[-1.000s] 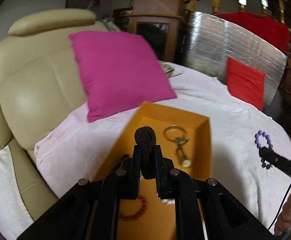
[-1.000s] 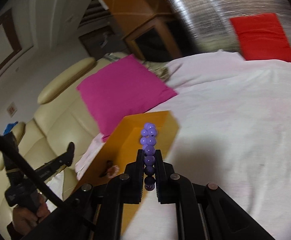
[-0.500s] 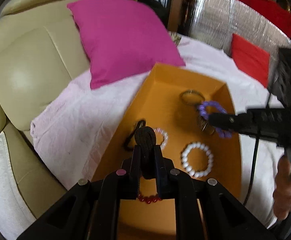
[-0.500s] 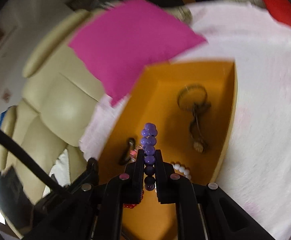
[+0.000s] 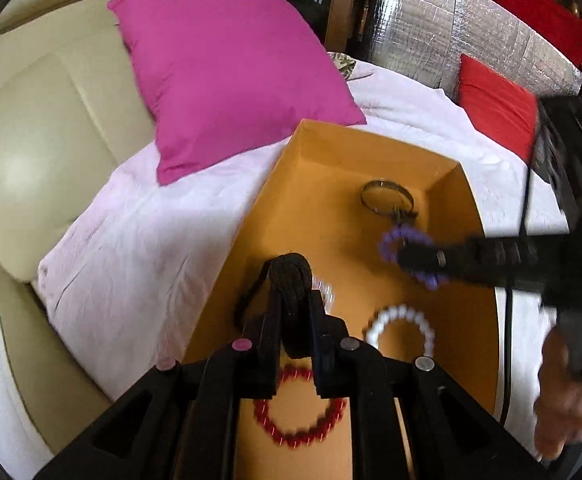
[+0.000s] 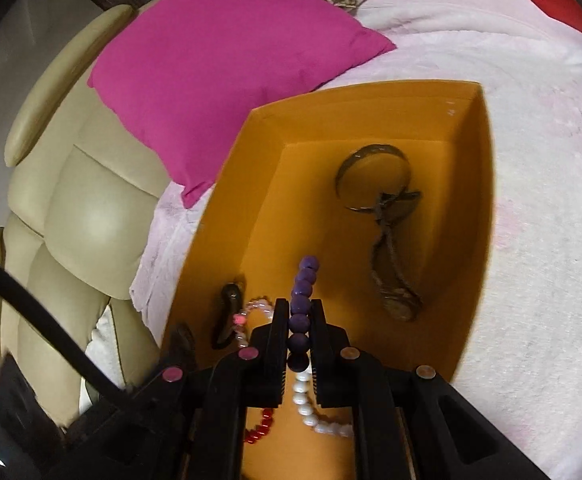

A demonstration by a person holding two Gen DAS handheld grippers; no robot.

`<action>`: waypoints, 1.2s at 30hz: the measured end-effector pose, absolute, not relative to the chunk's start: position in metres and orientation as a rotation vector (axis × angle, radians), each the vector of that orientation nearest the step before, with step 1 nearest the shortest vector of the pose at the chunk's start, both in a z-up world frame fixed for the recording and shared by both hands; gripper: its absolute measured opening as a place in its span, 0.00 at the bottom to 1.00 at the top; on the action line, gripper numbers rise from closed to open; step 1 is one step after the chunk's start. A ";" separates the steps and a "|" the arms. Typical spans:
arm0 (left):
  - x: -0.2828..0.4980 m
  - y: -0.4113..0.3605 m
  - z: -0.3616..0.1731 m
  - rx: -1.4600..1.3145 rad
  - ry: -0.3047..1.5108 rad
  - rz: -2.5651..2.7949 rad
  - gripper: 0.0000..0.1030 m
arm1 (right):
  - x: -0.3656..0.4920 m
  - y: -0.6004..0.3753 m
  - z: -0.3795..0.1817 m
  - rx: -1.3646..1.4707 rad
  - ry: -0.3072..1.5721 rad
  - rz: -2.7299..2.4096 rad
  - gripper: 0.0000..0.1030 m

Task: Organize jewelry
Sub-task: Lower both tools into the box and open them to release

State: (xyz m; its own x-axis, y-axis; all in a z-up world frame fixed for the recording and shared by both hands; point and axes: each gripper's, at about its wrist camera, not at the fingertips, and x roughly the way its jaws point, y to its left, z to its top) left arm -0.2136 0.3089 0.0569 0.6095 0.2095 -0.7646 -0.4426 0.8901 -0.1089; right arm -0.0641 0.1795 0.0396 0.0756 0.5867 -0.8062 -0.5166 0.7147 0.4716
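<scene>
An open orange box point(image 5: 331, 148) lies on a pale pink cloth. My left gripper point(image 5: 293, 300) is shut on a black braided band point(image 5: 291, 272), low over the box's left half. My right gripper point(image 6: 301, 314) is shut on a purple bead bracelet point(image 6: 305, 280) and hangs inside the box point(image 6: 371, 112); the left wrist view has that bracelet point(image 5: 389, 240) near a metal ring with a charm point(image 5: 387, 200). On the box floor lie a white bead bracelet point(image 5: 399, 316), a red bead bracelet point(image 5: 299, 436), a pale pink bead bracelet point(image 6: 259, 306) and a thin black loop point(image 6: 227, 312).
A magenta cushion point(image 5: 231, 68) leans on a cream leather sofa point(image 5: 31, 140) just behind the box. A red cushion point(image 5: 495, 104) and a silver foil panel point(image 5: 431, 32) stand at the back right. A hand point(image 5: 563, 400) holds the right gripper's handle.
Both grippers have come down over the orange box. The right one swung in from the cloth on the right, carrying the purple bracelet into the box. The grips are unchanged.
</scene>
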 end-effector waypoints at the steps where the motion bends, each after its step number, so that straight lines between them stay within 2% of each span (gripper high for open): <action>1: -0.209 0.310 0.056 -0.304 0.841 0.376 0.12 | -0.062 0.177 0.038 0.074 1.248 0.821 0.10; 10: -0.167 0.319 0.034 -0.265 0.929 0.381 0.14 | -0.050 0.174 0.036 0.159 1.232 0.824 0.11; 11: -0.169 0.318 0.034 -0.259 0.926 0.386 0.16 | -0.049 0.174 0.037 0.166 1.227 0.826 0.11; 13: -0.171 0.317 0.034 -0.250 0.922 0.390 0.27 | -0.048 0.174 0.038 0.169 1.218 0.831 0.11; 20: -0.177 0.316 0.037 -0.233 0.910 0.411 0.34 | -0.045 0.168 0.039 0.200 1.232 0.839 0.11; 23: -0.177 0.316 0.037 -0.226 0.911 0.416 0.40 | -0.043 0.167 0.039 0.214 1.242 0.844 0.14; 26: -0.178 0.315 0.038 -0.224 0.907 0.418 0.42 | -0.043 0.166 0.040 0.227 1.245 0.850 0.17; 29: -0.180 0.315 0.040 -0.224 0.899 0.419 0.46 | -0.045 0.165 0.044 0.230 1.237 0.863 0.18; 32: -0.182 0.312 0.042 -0.212 0.892 0.427 0.57 | -0.049 0.162 0.050 0.227 1.218 0.879 0.18; 35: -0.184 0.309 0.044 -0.194 0.882 0.437 0.58 | -0.056 0.158 0.061 0.205 1.180 0.903 0.18; 36: -0.184 0.309 0.045 -0.189 0.882 0.441 0.58 | -0.058 0.157 0.064 0.190 1.166 0.903 0.22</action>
